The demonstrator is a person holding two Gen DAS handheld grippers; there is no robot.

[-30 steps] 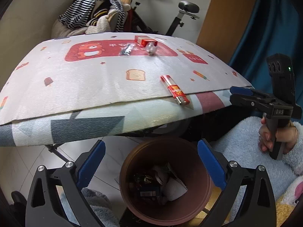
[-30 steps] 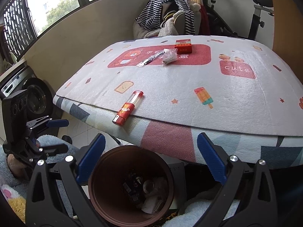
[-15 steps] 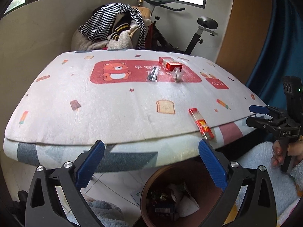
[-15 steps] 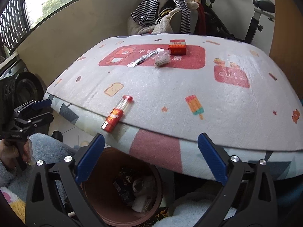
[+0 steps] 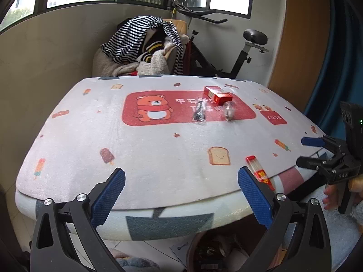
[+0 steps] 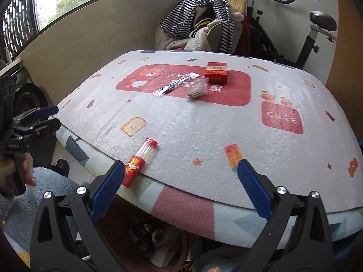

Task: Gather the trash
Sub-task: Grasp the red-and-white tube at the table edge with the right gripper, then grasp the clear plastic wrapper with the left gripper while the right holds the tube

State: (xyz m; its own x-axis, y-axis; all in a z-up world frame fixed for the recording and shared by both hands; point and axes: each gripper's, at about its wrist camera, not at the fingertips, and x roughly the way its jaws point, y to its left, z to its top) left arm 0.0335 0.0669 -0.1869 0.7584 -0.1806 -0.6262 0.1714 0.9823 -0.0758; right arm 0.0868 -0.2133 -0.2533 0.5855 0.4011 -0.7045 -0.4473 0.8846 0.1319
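Note:
A red and clear tube (image 5: 258,171) (image 6: 139,162) lies at the table's front edge. Farther back lie a red box (image 5: 217,94) (image 6: 216,72), a black sachet (image 5: 199,112) (image 6: 175,85) and a crumpled clear wrapper (image 5: 228,111) (image 6: 197,88). A brown trash bin (image 5: 213,252) (image 6: 158,238) with trash in it stands on the floor under the table edge. My left gripper (image 5: 180,196) is open and empty, in front of the table edge. My right gripper (image 6: 180,189) is open and empty, just right of the tube.
The table (image 5: 90,136) has a printed mat with a red bear panel. Behind it are a chair piled with striped clothes (image 5: 145,45) and an exercise bike (image 5: 247,52). A washing machine (image 6: 27,97) stands at the left.
Both grippers have risen from over the bin to table height. The bin has dropped to the bottom of both views and more of the tabletop shows.

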